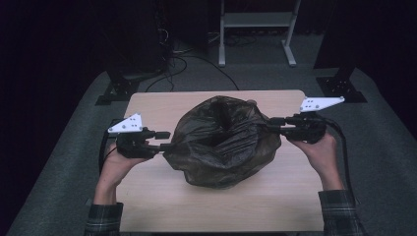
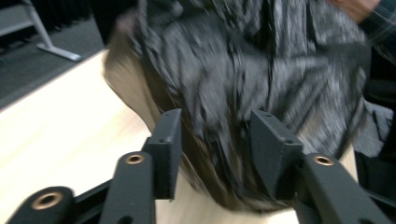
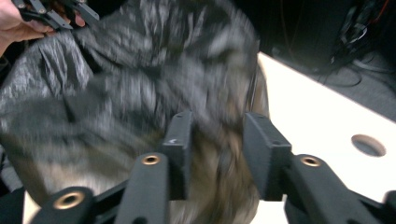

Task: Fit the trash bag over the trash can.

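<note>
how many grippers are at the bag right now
2. The left gripper is at the left edge of the black plastic bag; the right gripper is at its right edge. Both sets of jaws stand open around bag film.

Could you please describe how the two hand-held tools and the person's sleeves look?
Both tools, the left tool and the right tool, are black, each with two blocky black jaws on arms with brass-coloured rivets. Each carries a white three-cornered plate with small holes and trails a black cable. The sleeves are dark plaid.
</note>
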Demonstrator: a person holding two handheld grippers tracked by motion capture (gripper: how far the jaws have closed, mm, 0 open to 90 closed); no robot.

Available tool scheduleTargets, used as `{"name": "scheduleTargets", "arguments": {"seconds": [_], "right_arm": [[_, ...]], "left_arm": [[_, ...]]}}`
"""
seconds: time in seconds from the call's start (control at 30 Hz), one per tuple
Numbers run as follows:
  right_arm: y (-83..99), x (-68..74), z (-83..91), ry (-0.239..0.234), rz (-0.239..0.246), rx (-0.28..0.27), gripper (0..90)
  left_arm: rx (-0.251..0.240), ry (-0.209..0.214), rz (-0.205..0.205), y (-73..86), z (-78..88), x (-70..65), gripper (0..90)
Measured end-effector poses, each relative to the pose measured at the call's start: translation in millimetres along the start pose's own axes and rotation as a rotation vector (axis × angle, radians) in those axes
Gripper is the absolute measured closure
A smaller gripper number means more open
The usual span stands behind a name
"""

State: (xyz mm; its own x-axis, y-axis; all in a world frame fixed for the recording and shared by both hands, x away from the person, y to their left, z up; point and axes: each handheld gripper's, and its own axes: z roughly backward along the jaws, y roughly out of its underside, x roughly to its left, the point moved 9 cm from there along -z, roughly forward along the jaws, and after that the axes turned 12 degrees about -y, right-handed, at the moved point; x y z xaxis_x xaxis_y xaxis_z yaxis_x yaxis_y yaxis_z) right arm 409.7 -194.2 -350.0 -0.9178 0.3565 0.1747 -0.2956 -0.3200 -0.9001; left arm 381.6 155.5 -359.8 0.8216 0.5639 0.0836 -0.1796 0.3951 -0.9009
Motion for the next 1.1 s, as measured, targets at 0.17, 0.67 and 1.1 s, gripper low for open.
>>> {"name": "scheduleTargets", "arguments": {"seconds": [0.17, 0.67, 1.1], "right_arm": [[-18.4, -6.2, 1.8, 0.038, 0.011, -0.057, 47.1], [-52.3, -35.5, -65.3, -0.001, 0.008, 0.033, 79.0], [-44.5, -75.4, -86.4, 0.086, -0.075, 0.044, 72.0]], "left_arm": [[-0.024, -0.051, 0.001, -14.0, -8.8, 11.1, 38.9], [-0.042, -0.033, 0.023, -26.5, -42.1, 16.1, 33.8], [-0.080, -0.036, 0.056, -24.8, -39.7, 18.8, 29.2]]}}
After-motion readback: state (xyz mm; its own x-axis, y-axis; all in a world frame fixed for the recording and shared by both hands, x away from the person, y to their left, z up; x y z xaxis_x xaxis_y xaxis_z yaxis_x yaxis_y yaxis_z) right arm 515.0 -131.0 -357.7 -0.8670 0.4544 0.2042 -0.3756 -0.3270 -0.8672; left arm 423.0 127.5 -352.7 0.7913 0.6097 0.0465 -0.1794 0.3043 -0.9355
